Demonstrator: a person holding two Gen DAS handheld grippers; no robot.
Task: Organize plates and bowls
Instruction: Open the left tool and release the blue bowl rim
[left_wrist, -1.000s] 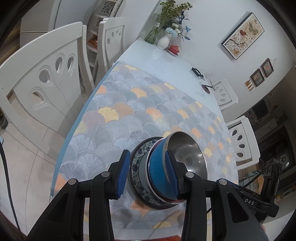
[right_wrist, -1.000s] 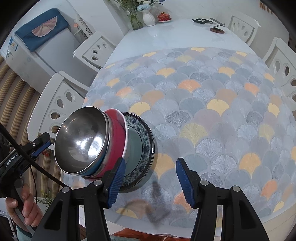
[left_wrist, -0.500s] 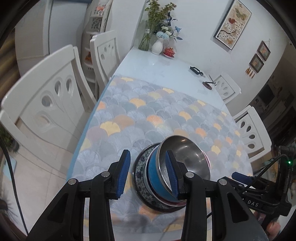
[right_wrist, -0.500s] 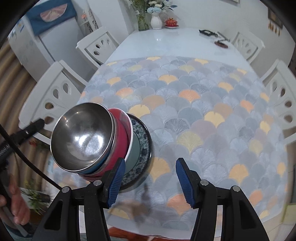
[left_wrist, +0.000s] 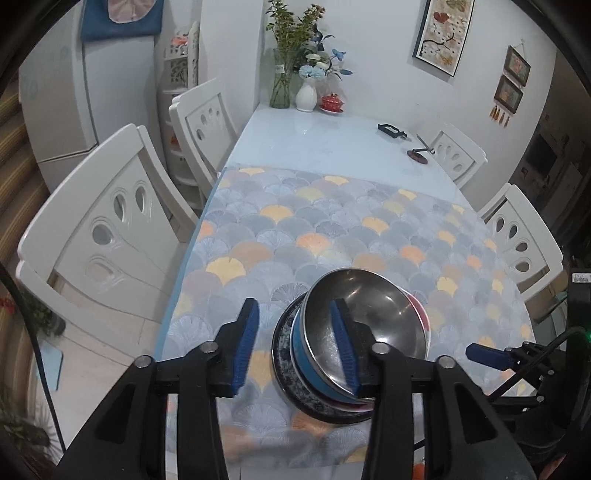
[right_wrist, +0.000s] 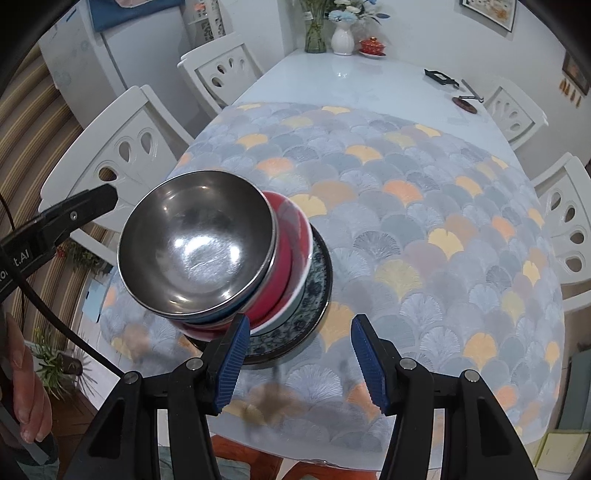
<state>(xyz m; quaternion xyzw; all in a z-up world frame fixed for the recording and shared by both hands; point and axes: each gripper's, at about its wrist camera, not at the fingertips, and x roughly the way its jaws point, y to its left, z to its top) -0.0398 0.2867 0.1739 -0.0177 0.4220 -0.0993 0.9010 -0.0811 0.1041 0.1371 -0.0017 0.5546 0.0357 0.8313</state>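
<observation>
- The steel bowl sits nested in a blue bowl, inside a red bowl, all on the patterned plate: one stack near the table's 7 o'clock edge.
- The left claw is released, holding nothing; one finger overlaps the stack in view.
- The right claw is released, empty, at the stack's 5 o'clock.
- No loose dishes show; the stacking looks finished.

Patterned mat on near table, vases w/ flowers far end, white chairs left & right, fridge far left
</observation>
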